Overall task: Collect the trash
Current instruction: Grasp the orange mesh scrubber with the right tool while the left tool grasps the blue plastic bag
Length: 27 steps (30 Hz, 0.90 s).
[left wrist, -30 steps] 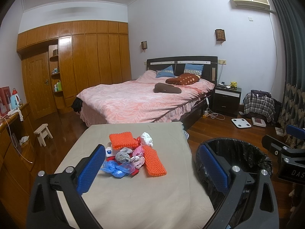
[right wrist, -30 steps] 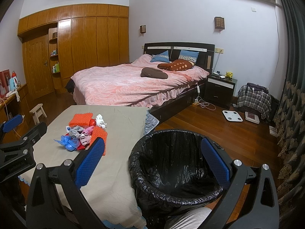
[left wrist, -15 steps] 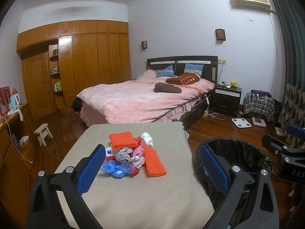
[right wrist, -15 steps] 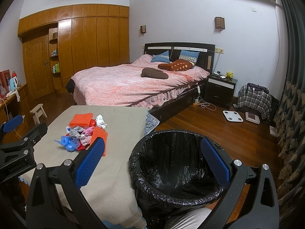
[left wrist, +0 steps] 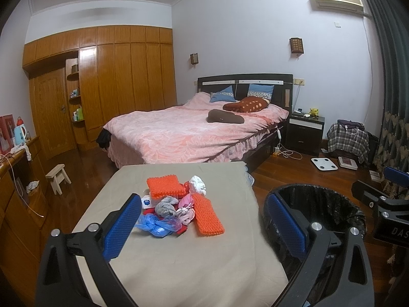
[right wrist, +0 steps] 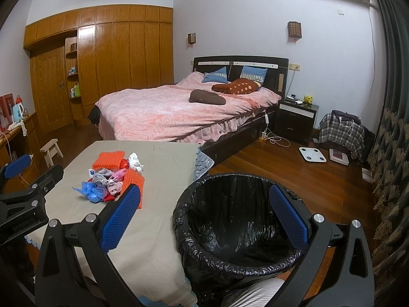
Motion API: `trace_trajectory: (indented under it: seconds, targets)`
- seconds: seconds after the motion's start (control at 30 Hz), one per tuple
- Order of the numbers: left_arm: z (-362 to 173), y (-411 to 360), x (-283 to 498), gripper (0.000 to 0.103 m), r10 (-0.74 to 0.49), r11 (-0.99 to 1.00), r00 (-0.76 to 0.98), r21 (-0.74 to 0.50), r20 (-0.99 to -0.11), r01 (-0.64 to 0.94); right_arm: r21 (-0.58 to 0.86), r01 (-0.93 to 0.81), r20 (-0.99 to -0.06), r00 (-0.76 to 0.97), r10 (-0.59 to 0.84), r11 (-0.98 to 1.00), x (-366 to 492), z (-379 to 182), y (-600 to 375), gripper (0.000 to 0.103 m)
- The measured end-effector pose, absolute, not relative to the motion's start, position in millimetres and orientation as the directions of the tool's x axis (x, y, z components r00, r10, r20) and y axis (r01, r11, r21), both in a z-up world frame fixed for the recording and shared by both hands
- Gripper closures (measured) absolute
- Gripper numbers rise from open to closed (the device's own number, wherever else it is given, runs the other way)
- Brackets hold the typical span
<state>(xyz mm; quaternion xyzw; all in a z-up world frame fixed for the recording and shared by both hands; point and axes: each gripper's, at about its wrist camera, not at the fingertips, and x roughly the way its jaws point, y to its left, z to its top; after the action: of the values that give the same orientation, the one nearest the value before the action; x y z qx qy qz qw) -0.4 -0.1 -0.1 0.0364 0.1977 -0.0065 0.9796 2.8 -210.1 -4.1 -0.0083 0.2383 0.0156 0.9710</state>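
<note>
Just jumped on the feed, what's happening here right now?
A person holds a gripper in each hand over a cloth-covered table. Both the left gripper and the right gripper are open and empty. A pile of trash, including orange pads, a blue bag and crumpled bits, sits on the table untouched. The black-lined trash bin beside the table looks empty. Nothing is collected yet.
</note>
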Motion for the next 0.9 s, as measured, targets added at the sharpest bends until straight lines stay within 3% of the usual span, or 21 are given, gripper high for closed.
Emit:
trace_trajectory:
  seconds: [0.5,0.9]
  targets:
    - [-21,19,19,0.006,0.031,0.998,0.909,0.061,-0.416,-0.006,-0.003,-0.067,-0.473,0.879,0.057,0.998,31,-20,-189,0.005]
    - [-53,92,66,0.006,0.184,0.983,0.870,0.071,-0.458,-0.171,-0.016,-0.142,-0.510,0.853,0.114,0.990,99,-55,-138,0.005]
